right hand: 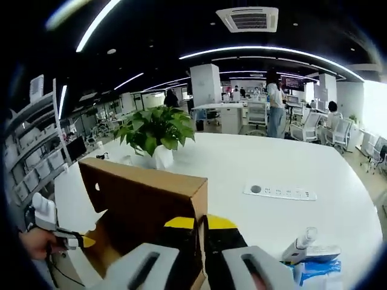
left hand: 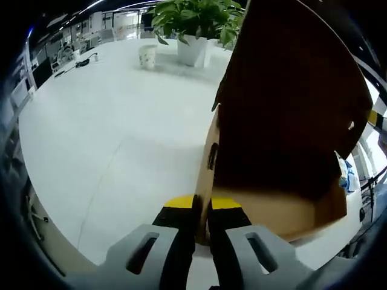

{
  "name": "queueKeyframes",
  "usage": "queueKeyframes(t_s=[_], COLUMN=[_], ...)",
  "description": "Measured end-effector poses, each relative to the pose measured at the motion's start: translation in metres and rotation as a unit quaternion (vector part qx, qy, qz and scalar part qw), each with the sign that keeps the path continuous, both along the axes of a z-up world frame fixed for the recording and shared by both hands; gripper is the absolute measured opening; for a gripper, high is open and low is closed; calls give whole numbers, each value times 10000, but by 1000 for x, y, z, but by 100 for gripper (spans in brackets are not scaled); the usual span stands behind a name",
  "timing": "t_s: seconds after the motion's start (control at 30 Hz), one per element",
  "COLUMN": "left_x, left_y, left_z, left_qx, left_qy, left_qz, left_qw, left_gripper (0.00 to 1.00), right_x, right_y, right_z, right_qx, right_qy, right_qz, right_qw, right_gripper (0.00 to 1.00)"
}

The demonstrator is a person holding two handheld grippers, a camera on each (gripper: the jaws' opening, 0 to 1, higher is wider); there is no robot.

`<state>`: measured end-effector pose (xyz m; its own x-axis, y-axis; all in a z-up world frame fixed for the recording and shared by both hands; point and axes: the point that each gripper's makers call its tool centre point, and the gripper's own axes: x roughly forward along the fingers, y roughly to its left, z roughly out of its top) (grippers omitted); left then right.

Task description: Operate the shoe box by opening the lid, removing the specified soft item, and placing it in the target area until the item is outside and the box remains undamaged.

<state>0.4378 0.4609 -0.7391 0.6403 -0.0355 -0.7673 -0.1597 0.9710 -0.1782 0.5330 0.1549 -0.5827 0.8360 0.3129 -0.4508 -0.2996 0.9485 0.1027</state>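
Hand-held grippers, left point(left hand: 202, 220) and right point(right hand: 201, 232), both pinching shoe box point(left hand: 266, 199) walls.

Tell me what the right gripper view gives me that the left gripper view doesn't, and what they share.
Right gripper view alone: a power strip on the table, a spray bottle beside blue packaging, people at distant desks, and a hand holding the other claw. Left gripper view alone: a patterned cup and the box's dark inner side. Both: the white table, the potted plant, and each claw pinching a wall of the cardboard box.
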Motion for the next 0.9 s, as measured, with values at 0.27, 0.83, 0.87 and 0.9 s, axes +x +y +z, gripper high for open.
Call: queueKeyframes(t_s=[0.27,0.83,0.87,0.9], left_x=[0,-7,-8,-7], left_y=[-1,-7,-7,-7], left_z=[1,9,10,10], left_qx=[-36,-401,-422,-452], left_qy=[-21,-233,-245,-269], left_qz=[75,154,147,117], left_qw=[10000,9988,9987,9985], left_gripper=[5,7,7,7], right_x=[-14,-36,-39,-40], right_y=[-1,-3,-2,-2], right_z=[-1,-11,-11,-12], right_qx=[-186,-169,-163,-168], right_qy=[-177,-452,-469,-483], right_qz=[-46,-171,-173,-173], right_qw=[9997,9987,9986,9985], right_gripper=[0,0,0,0])
